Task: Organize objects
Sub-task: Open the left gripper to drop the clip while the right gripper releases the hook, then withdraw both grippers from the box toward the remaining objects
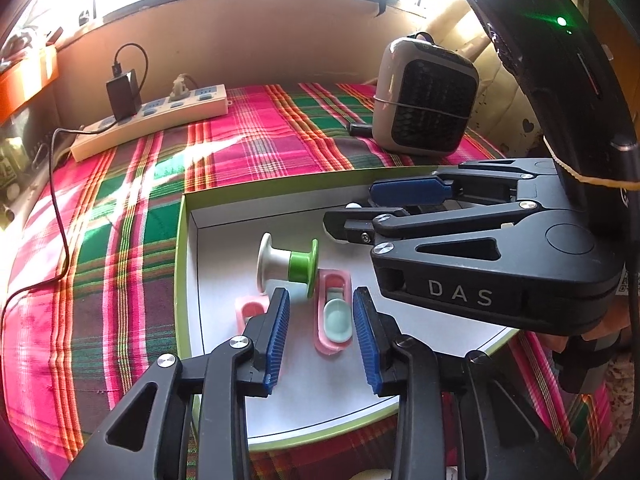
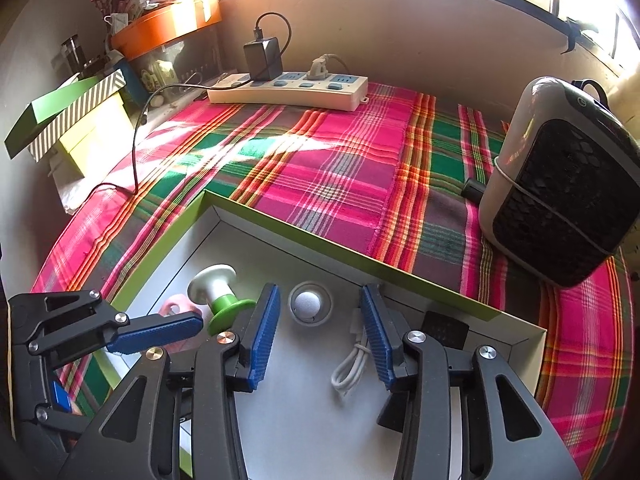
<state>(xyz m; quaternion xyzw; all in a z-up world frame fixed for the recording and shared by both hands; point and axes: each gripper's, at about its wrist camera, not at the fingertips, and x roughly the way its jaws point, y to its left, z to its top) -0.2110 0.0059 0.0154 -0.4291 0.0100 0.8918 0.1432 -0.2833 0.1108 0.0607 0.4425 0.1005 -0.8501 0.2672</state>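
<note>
A shallow green-rimmed box [image 1: 182, 248] with a white floor lies on the plaid cloth. In it lie a white and green spool [image 1: 288, 264], a pink holder with a pale green insert [image 1: 334, 316], and a second pink piece [image 1: 250, 310]. My left gripper [image 1: 322, 336] is open and empty, its blue pads on either side of the pink holder, above it. My right gripper [image 2: 320, 336] is open and empty over the box floor [image 2: 304, 412], near a round white disc [image 2: 310, 303], a coiled white cable [image 2: 352, 364] and a small black block [image 2: 446, 330]. The right gripper also shows in the left wrist view [image 1: 360, 216].
A white power strip [image 2: 288, 90] with a black charger and trailing cable lies at the back. A grey and black fan-like device [image 2: 560, 184] stands at the right. Stacked green and striped boxes [image 2: 72, 120] and an orange tray [image 2: 168, 26] sit at the left. A wall runs behind.
</note>
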